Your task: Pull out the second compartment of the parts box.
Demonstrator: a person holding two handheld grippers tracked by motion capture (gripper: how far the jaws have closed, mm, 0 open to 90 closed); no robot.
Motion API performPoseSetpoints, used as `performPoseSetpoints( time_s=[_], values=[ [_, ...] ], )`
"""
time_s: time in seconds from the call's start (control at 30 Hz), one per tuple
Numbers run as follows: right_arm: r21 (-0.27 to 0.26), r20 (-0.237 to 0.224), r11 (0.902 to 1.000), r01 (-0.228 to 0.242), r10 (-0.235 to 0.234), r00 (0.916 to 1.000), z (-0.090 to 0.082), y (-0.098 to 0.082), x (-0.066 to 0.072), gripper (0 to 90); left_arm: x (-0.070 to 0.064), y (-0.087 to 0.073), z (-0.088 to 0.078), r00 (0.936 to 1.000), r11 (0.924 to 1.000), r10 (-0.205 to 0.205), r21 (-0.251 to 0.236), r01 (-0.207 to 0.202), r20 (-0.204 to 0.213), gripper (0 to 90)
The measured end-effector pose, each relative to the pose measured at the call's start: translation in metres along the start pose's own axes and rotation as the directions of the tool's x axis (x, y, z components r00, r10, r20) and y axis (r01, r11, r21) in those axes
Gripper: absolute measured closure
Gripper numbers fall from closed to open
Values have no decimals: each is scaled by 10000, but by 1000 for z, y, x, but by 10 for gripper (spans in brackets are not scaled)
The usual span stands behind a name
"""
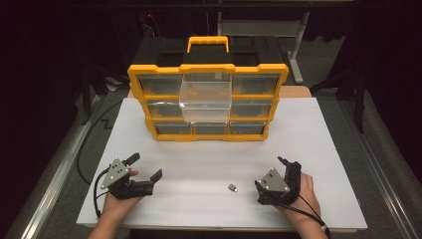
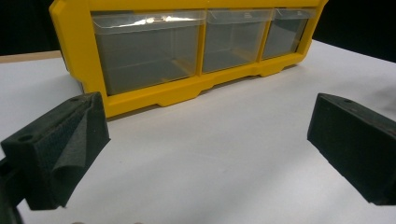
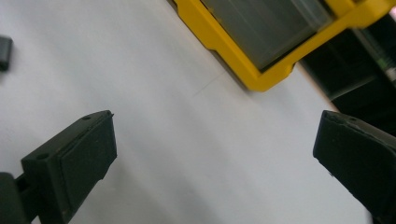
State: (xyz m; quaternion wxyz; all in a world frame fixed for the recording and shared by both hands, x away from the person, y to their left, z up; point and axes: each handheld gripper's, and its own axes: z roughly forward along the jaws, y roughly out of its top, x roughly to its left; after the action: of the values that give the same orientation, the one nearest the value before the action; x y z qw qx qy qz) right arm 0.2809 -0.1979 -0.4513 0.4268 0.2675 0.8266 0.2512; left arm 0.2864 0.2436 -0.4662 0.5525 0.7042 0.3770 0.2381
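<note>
1. Currently, 1 small dark part (image 1: pixel 232 187) lies on the white table (image 1: pixel 318 139), between the left gripper (image 1: pixel 147 167) and right gripper (image 1: pixel 268 174), nearer the right.
2. Both grippers gape wide, holding nothing.
3. 1 yellow organizer (image 1: pixel 209 69), 1 clear drawer (image 1: pixel 205 94) pulled out.

No readable text, labels or numbers anywhere.

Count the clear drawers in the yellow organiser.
9: three rows of three in the organiser. The top-middle drawer is pulled out, partly hiding the middle one below.
</note>
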Motion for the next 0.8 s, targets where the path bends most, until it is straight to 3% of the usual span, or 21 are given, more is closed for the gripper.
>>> performPoseSetpoints(
  time_s=[0.1, 0.17, 0.23, 0.3, 0.37, 0.5, 0.6, 0.7, 0.73, 0.8],
  values=[
    [-250, -194, 9958, -883, 878, 9959, 0, -4, -2, 1, 0, 0, 0, 10000, 10000, -47, -53, 47, -11, 2],
    [-442, -254, 9873, -1527, 1517, 9881, 0, -8, -4, 1, 0, 0, 0, 10000, 10000, -40, -14, 40, -7, 2],
    [-566, -643, 9723, -2266, 2230, 9727, -1, -12, -6, 1, 0, 1, 0, 10000, 10000, -9, 13, 9, 6, 2],
    [-663, -852, 9599, -2724, 2665, 9601, -1, -15, -8, 1, 0, 1, 0, 10000, 10000, 43, 30, -43, 10, 2],
    [-784, -1047, 9397, -3330, 3244, 9401, -1, -19, -10, 1, -1, 1, 0, 10000, 9999, 91, 84, -91, 8, 2],
    [-967, -1595, 8875, -4506, 4331, 8871, -1, -24, -12, 1, -1, 0, 2, 10000, 9998, 72, 173, -73, 30, 2],
    [-1037, -1877, 8484, -5191, 4959, 8479, -1, -27, -15, 1, -2, 0, 2, 10000, 9999, 50, 162, -51, 35, 2],
    [-979, -2281, 8152, -5708, 5399, 8102, 2, -30, -15, 1, -2, 0, 1, 10000, 9999, 24, 171, -25, 45, 2],
    [-940, -2432, 8082, -5813, 5476, 8006, 2, -30, -15, 1, -2, -1, 1, 10000, 9999, -10, 162, 10, 37, 2],
    [-1036, -2609, 7980, -5937, 5542, 7904, 3, -29, -16, 1, -2, -1, 2, 10000, 9998, -24, 211, 24, 8, 2]
  ],
)
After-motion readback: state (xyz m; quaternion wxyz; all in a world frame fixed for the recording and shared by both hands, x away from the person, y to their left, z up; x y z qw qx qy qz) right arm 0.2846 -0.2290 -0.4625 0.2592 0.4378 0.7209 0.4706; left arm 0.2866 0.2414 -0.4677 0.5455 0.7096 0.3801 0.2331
